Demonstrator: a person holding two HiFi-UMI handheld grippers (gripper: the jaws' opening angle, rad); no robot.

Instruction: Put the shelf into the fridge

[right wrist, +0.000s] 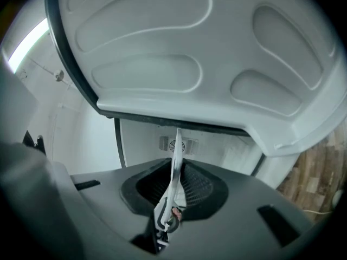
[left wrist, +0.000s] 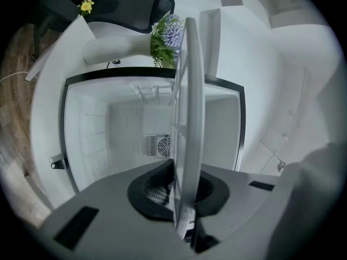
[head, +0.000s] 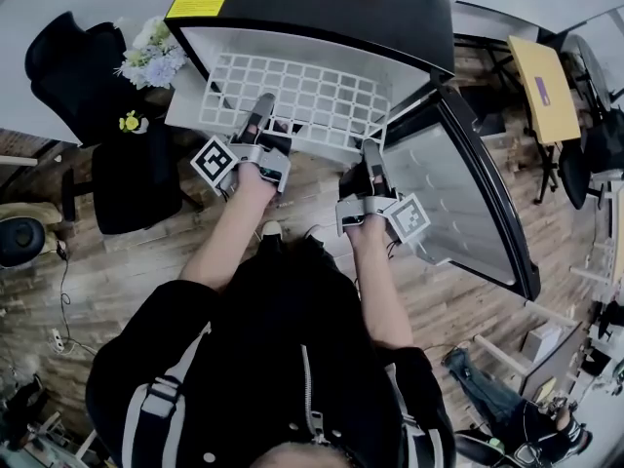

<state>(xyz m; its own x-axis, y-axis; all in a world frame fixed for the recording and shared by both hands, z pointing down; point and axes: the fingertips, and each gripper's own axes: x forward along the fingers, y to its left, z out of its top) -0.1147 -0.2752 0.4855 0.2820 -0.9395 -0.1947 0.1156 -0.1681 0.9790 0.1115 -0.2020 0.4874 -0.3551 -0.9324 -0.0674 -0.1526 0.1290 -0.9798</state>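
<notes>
We grip the white grid shelf (head: 302,91) by its near edge, left tool (head: 261,117) and right tool (head: 373,159) both clamped on it; it sits partly inside the open fridge (head: 322,13).

Head view: we look steeply down from over the person's shoulders, near the small black fridge with a white inside (head: 322,8). Its open door with a moulded white liner (head: 448,193) lies to the right.

Left gripper view: we ride the left gripper (head: 263,117), close in, facing into the cavity.

Right gripper view: we ride the right gripper (head: 373,154), close under the door liner, facing the same cavity.

Both gripper views share the round rear vent (left wrist: 157,145). Both show the flat white lattice shelf (head: 292,91) edge-on and upright. All three views share that shelf.
</notes>
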